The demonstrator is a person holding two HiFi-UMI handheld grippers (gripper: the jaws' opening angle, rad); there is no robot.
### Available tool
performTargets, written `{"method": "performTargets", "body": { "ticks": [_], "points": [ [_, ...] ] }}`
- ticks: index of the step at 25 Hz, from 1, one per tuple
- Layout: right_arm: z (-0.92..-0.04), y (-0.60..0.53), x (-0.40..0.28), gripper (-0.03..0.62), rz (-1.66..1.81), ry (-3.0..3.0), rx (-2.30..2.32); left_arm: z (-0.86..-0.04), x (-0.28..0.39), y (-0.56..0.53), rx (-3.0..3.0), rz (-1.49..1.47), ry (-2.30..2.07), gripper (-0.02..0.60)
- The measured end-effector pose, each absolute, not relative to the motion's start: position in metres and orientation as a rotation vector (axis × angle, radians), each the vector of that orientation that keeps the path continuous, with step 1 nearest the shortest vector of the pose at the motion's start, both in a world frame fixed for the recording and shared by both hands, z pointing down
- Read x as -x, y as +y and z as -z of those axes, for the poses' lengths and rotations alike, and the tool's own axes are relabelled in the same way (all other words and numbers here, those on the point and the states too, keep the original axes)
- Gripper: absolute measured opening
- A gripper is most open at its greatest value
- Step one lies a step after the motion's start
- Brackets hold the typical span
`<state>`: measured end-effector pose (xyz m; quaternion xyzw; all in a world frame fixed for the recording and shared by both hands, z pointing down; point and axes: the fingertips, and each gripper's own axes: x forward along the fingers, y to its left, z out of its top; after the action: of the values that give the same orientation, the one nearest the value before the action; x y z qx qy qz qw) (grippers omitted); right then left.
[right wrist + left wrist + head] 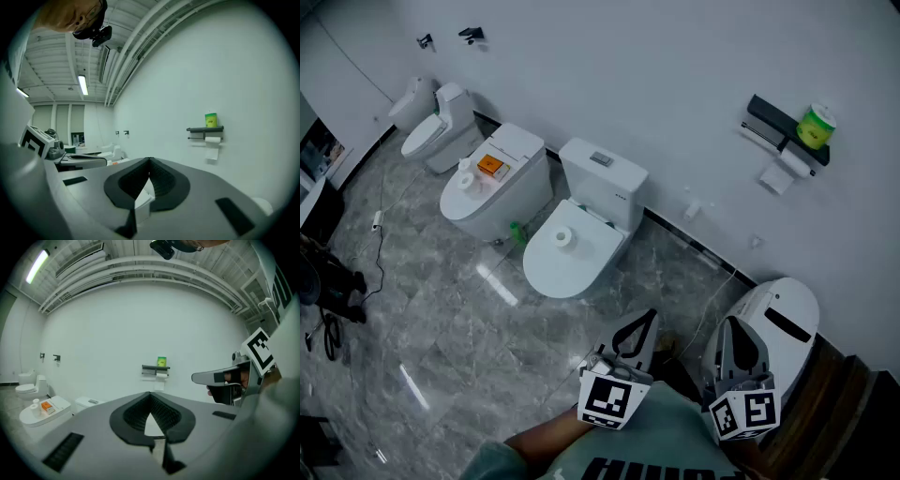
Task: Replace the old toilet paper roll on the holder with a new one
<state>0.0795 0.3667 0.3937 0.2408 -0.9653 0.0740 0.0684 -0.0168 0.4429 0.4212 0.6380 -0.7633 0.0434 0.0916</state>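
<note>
Closest to me are the two grippers, held side by side low in the head view and aimed toward the wall [628,66]. The left gripper [649,319] has its jaws clenched tip to tip with nothing between them, and the right gripper [734,326] is likewise closed and empty, as I read it in each gripper view. Just to the right of the right gripper I see a white toilet [787,314] with its lid down. Across the grey marble floor [441,319], well apart from both grippers, the black holder [773,127] is fixed to the wall, at the upper right of the head view. The toilet paper roll [797,161] hangs at the holder's lower edge, lying level with its long axis parallel to the wall. A loose sheet [775,178] hangs down from it, flat against the wall. A green canister [816,126] stands upright on top of the holder. The left gripper view has the holder almost dead ahead above its jaw tips; the right gripper view has it off to the right. Farther left, a spare roll [563,237] stands on end on the closed lid of the middle toilet [548,272], its core hole facing up. On the next toilet [492,211] to the left lie an orange box [491,167] and a small white cylinder [467,180] that I cannot identify for sure.
</note>
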Motion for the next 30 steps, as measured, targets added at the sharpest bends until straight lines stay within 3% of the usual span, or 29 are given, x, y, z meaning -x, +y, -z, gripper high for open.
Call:
{"method": "performTargets", "body": {
  "ticks": [30],
  "points": [
    [-0.407,0.114,-0.072,0.008,-0.314,-2.971,-0.732,-0.416,0.021,0.184,-1.944,-0.263,-2.248,0.005]
  ]
}}
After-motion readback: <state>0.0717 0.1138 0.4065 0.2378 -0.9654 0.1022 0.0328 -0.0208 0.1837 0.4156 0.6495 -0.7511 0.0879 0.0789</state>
